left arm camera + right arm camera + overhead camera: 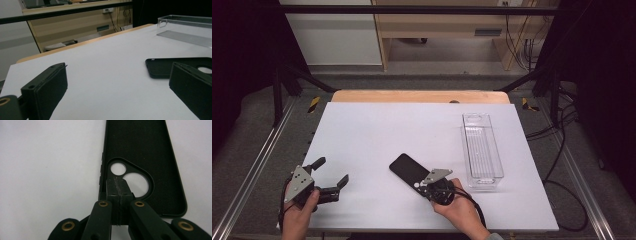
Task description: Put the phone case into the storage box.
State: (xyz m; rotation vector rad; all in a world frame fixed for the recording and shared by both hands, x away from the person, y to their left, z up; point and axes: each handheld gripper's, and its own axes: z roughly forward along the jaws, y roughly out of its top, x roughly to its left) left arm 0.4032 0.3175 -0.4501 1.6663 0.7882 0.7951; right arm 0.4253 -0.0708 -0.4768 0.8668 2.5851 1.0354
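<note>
High view: right gripper [424, 184] at lower centre of frame, gripped from behind by the right hand [457, 205], forearm coming up from the bottom edge and angled toward the upper left. Its 2 jaws are pressed fully together, tips sitting on the camera-cutout end of the black phone case [408, 170]; whether they pinch the case edge, cannot tell. Case lies flat, inside face up, on the white table [377, 130], just left of the clear plastic bin [482, 147] at right of centre.

Left gripper [332, 176] at lower left, held by the left hand [302, 205], pointing toward the right, jaws spread wide, holding nothing. In left gripper view, case [162, 66] lies at right between and beyond the jaws.
</note>
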